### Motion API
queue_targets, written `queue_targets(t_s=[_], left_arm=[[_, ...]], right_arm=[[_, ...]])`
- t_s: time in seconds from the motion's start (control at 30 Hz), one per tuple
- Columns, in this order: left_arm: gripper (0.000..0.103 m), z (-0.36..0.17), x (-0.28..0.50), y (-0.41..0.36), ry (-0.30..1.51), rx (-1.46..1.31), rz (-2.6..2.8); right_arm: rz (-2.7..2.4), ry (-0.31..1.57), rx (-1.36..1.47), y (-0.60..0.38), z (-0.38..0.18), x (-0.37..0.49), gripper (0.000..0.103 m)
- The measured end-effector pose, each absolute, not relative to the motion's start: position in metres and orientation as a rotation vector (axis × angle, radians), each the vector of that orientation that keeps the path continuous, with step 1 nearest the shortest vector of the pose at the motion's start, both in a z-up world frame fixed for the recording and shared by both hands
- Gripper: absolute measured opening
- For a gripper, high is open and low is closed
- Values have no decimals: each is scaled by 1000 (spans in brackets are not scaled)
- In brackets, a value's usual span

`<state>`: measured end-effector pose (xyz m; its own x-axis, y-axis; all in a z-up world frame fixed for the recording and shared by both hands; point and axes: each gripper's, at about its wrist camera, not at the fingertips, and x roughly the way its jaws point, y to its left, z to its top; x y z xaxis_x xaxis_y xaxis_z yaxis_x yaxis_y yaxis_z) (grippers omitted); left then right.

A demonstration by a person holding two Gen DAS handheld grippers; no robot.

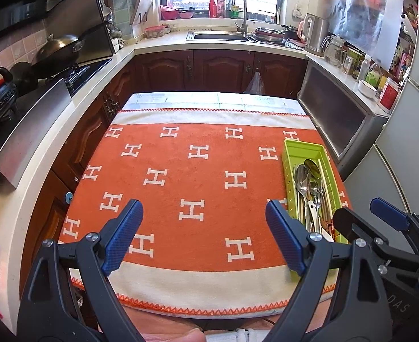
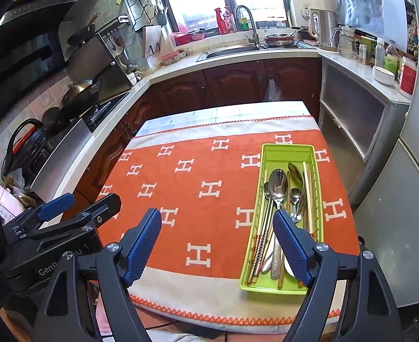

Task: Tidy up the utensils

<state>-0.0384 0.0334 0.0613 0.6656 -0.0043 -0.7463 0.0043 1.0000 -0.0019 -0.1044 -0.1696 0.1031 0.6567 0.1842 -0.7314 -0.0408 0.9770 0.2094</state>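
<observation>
Left hand-held gripper [image 1: 203, 233] in the left wrist view: blue-padded fingers spread wide, nothing between them, hovering over the near half of the orange towel with white H marks [image 1: 180, 176] that covers the surface. Lime-green plastic utensil tray [image 1: 292, 148] sits to the right of this gripper, by the towel's right edge, long axis running away from the camera. Inside, a loose pile of steel spoons [image 1: 303, 176] with bowls toward the far end, plus pale chopsticks [image 1: 325, 176] along the right wall. Far end of the tray is bare. Right hand-held gripper [image 1: 360, 216] shows at the right edge, over the tray's near end.

Right wrist view: right hand-held gripper [image 2: 218, 242] also spread wide and empty; its right finger overlaps the tray's [image 2: 287, 149] near half in the picture, contact cannot be told. Tray lies straight ahead and slightly right, long axis in line with the fingers. Spoons [image 2: 277, 183], a patterned handle [image 2: 276, 259], twisted metal chopsticks [image 2: 262, 239] and pale chopsticks [image 2: 307, 188] all lie lengthwise, mixed in one compartment. No utensil lies loose on the towel [image 2: 180, 199]. Left hand-held gripper [image 2: 75, 202] at lower left, well apart from the tray.

Judgement: right side is clearly nearer; all utensils already sit in the tray, so the task looks nearly done or finished.
</observation>
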Motion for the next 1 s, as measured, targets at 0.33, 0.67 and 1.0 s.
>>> queue_targets(t_s=[0.33,0.67,1.0], left_arm=[[86,55,-33,31,855,8,-7],[86,55,-32,31,856,10,-6],[86,54,-31,31,857,11,-6]], right_arm=[[122,856,188,-173,97,-99,82],[123,856,187,-173,98,-99,82],[122,857,188,-173,98,-99,82]])
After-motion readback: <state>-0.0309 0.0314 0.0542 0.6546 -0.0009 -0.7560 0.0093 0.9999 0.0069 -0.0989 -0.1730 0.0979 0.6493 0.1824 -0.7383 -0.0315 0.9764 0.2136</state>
